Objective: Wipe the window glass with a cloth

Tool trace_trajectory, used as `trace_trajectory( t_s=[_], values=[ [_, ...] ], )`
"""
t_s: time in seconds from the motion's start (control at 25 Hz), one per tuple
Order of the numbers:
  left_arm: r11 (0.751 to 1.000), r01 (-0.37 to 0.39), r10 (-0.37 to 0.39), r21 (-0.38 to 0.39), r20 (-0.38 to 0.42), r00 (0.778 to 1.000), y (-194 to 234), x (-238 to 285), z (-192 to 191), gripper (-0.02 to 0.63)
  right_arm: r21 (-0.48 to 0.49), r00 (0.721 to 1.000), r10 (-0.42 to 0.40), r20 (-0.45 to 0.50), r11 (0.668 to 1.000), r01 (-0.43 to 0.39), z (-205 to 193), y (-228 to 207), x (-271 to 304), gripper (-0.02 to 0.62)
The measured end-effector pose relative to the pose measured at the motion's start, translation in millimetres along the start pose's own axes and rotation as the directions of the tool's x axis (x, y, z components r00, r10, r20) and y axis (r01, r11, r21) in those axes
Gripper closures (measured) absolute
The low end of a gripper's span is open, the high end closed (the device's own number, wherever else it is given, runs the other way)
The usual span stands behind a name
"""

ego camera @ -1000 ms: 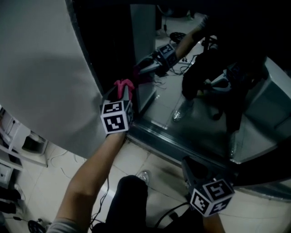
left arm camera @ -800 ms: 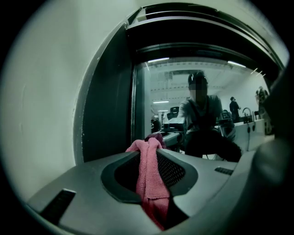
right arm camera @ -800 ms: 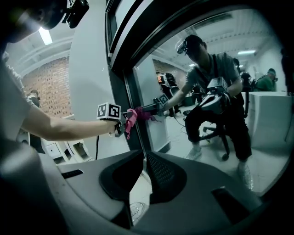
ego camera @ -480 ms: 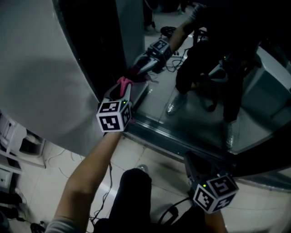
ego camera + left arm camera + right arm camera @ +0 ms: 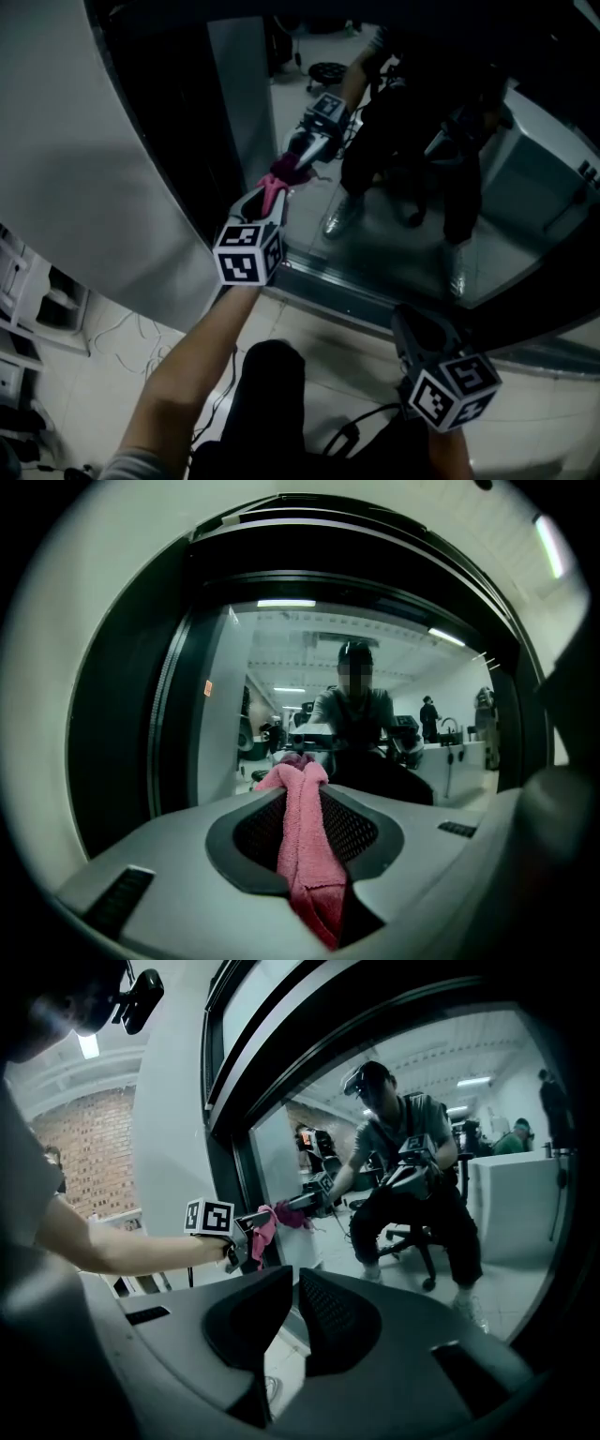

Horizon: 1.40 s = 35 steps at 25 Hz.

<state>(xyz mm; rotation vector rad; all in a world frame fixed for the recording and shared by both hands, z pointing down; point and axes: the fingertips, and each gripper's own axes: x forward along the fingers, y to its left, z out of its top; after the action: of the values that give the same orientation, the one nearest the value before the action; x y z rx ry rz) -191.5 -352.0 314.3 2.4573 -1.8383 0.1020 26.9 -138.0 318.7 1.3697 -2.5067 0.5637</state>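
A pink cloth [image 5: 274, 187] is pinched in my left gripper [image 5: 271, 195], which presses its front end against the window glass [image 5: 525, 187] near the dark left frame. In the left gripper view the cloth [image 5: 305, 846] runs folded between the shut jaws of the left gripper [image 5: 302, 794], bunched at the tips against the glass [image 5: 281, 696]. The glass mirrors the person and both grippers. My right gripper [image 5: 419, 330] hangs low, away from the glass, jaws together on nothing. From the right gripper [image 5: 292, 1277] I see the cloth [image 5: 264, 1227] at the pane.
A dark sill and frame [image 5: 375, 300] run below the glass. A grey wall panel [image 5: 94, 169] stands left of the window. White tiled floor with cables [image 5: 131, 333] lies below, and shelves [image 5: 19, 309] stand at the far left. The person's dark trouser leg [image 5: 267, 394] is underneath.
My left gripper has slid up and to the right along the glass with the cloth. The right gripper has stayed low, shifting only slightly.
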Motion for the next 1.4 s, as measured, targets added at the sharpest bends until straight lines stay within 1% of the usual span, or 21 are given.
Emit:
trace_trajectory(
  t_s=[0.2, 0.44, 0.64, 0.84, 1.08, 1.4],
  values=[
    [0.998, 0.06, -0.06, 0.008, -0.001, 0.998, -58.9, 6.3, -6.8, 0.509, 0.029, 0.998, -0.038, 0.044, 0.999, 0.037, -9.6, -22.4, -28.2, 0.571],
    [0.993, 0.12, -0.12, -0.02, -0.02, 0.993, -113.6, 8.2, -12.1, 0.509, 0.068, 0.993, -0.095, 0.076, 0.994, 0.09, -13.3, -49.1, -65.4, 0.571],
    [0.986, 0.166, -0.167, -0.027, -0.033, 0.985, -154.6, 10.5, -18.0, 0.509, 0.097, 0.985, -0.142, 0.095, 0.986, 0.133, -17.7, -68.3, -92.0, 0.571],
    [0.975, 0.222, -0.223, -0.03, -0.04, 0.974, -199.5, 12.2, -24.7, 0.51, 0.102, 0.976, -0.188, 0.107, 0.979, 0.178, -17.5, -87.8, -117.3, 0.571],
    [0.965, 0.258, -0.261, -0.049, -0.048, 0.964, -241.1, 14.0, -31.9, 0.509, 0.123, 0.961, -0.243, 0.134, 0.966, 0.227, -11.3, -104.7, -142.6, 0.571],
    [0.955, 0.29, -0.293, -0.058, -0.052, 0.955, -288.4, 14.5, -37.1, 0.51, 0.17, 0.945, -0.307, 0.112, 0.943, 0.286, -32.6, -122.2, -170.7, 0.571]
  ],
)
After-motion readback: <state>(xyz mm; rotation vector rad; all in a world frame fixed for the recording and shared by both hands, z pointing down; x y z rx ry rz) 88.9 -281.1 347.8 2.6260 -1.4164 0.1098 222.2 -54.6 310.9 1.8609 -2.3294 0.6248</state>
